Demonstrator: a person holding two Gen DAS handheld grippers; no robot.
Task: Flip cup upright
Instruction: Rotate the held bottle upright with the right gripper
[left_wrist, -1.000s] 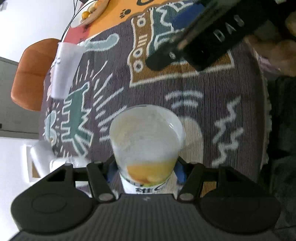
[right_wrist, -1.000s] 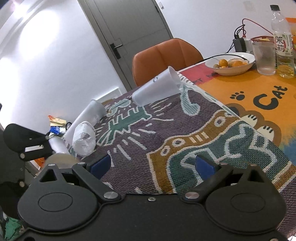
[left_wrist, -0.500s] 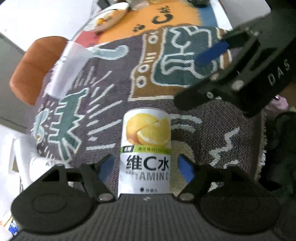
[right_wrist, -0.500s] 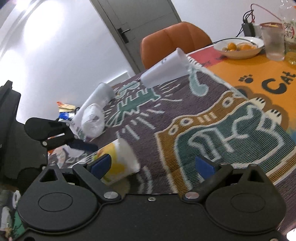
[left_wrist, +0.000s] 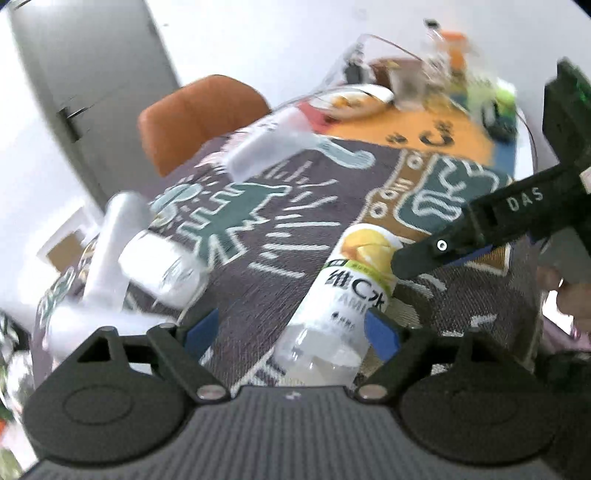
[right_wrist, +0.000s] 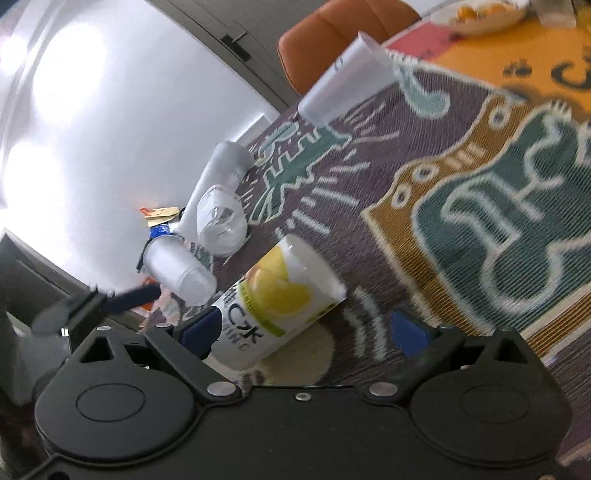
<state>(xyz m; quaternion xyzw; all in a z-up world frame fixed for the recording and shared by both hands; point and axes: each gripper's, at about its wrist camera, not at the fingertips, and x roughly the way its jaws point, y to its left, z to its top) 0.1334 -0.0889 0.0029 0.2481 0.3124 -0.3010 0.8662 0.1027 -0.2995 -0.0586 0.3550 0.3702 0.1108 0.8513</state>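
A cup with a lemon picture and printed characters (left_wrist: 347, 280) lies on its side on the patterned cloth, its closed end pointing away from me in the left wrist view. My left gripper (left_wrist: 291, 330) is open, its blue pads wide apart, and the cup's mouth end lies between them near the right pad. My right gripper (right_wrist: 306, 328) is open; the same cup (right_wrist: 280, 299) lies just inside its left finger. In the left wrist view the right gripper's black finger (left_wrist: 443, 251) reaches in beside the cup.
Several other cups lie tipped over: a white one (right_wrist: 343, 81) at the far table edge, clear ones (right_wrist: 221, 218) at the left edge. An orange chair (left_wrist: 199, 114) stands behind the table. A fruit bowl (left_wrist: 354, 99) and a glass stand far back.
The left gripper released the lemon cup and opened wide; the cup went from held end-up to lying on its side. The right gripper moved in close beside it.
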